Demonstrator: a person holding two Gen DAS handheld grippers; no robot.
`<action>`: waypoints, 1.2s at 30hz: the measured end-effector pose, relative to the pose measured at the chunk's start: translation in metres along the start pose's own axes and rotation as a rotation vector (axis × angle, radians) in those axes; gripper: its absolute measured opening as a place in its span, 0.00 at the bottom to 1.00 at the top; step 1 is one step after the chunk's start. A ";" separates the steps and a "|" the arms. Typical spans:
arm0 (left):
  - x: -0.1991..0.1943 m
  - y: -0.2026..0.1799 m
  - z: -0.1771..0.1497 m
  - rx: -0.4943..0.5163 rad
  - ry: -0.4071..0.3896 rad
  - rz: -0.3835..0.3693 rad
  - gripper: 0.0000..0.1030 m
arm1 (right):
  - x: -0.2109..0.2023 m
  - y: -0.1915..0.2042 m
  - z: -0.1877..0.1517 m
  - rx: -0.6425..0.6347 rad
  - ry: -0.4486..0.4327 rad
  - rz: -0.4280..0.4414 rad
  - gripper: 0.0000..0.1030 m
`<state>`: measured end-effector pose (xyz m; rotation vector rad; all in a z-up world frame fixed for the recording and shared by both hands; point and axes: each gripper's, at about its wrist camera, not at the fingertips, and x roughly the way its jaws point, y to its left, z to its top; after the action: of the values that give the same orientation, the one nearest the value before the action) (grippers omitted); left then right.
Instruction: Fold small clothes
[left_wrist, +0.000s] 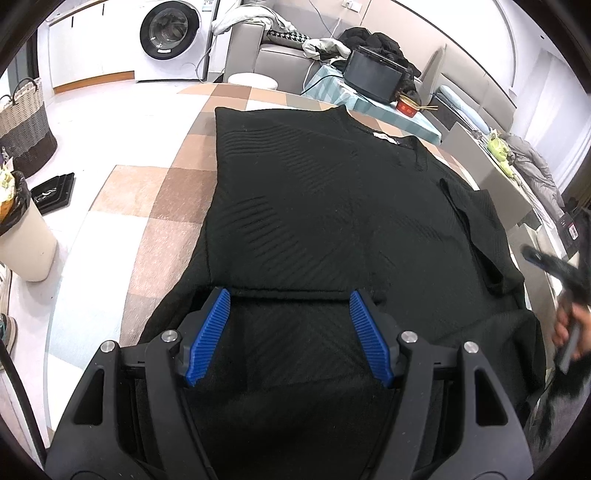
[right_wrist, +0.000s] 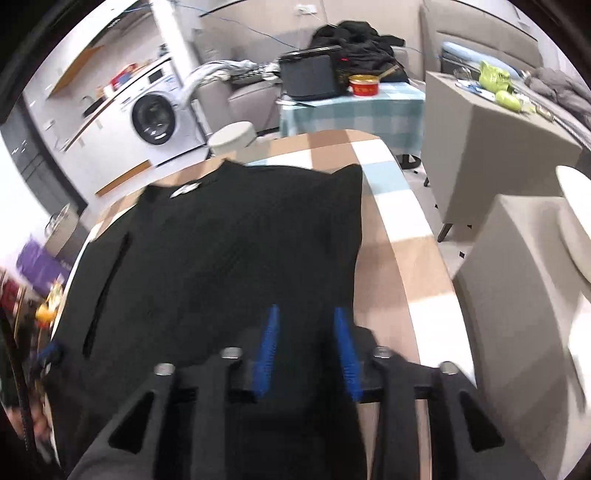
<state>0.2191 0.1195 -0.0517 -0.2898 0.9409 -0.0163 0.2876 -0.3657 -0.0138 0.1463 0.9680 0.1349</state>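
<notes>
A checked tablecloth (left_wrist: 155, 206) in brown, white and pale blue covers the table where a black ribbed knit top (left_wrist: 332, 206) lies spread flat, one sleeve folded in over its body. The left gripper (left_wrist: 290, 301) hangs above the top's near hem, jaws wide apart, holding nothing. The right gripper (right_wrist: 306, 314), blurred, shows its jaws narrower but parted over the garment.

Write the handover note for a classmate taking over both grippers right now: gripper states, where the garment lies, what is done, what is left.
Left gripper: open, over the near hem of the black sweater, holding nothing.
Right gripper: open, over the sweater's right near part; that view is blurred.
Sweater: flat on the checked tablecloth, collar at the far end.
Done: side parts look folded in over the body.
Left: probably fold hem toward collar.
</notes>
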 end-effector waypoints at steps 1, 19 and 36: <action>-0.002 0.000 -0.001 0.004 -0.003 0.004 0.63 | -0.012 0.002 -0.011 -0.007 -0.011 0.007 0.45; -0.039 0.039 -0.034 -0.045 -0.021 0.118 0.76 | -0.048 -0.006 -0.113 0.067 0.097 0.050 0.56; -0.016 0.040 -0.036 0.006 0.051 0.112 0.19 | -0.044 -0.012 -0.112 0.058 0.108 0.067 0.39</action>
<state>0.1762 0.1518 -0.0694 -0.2320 1.0060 0.0767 0.1708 -0.3782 -0.0432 0.2270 1.0759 0.1780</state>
